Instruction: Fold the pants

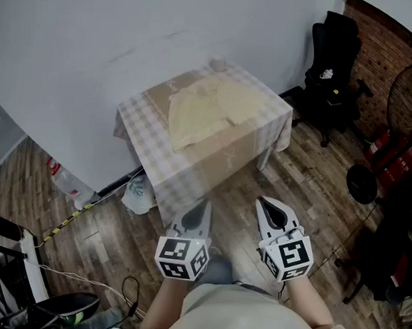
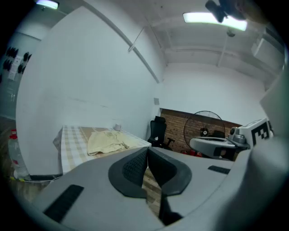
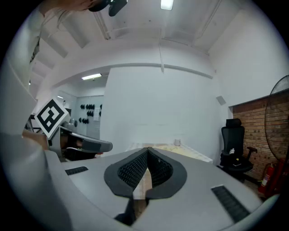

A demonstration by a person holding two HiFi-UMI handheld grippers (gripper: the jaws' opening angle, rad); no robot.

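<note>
Checked table (image 1: pixel 140 117) holds cream pants (image 1: pixel 207 111), long axis running lower-left to upper-right.

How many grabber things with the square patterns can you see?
2. The left gripper hangs over the wooden floor short of the table; the right gripper is beside it, to its right. None seem hidden.

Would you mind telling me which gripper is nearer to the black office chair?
Right. The right gripper hovers over the floor on the side toward the black office chair; the left gripper is beside it, farther away.
</note>
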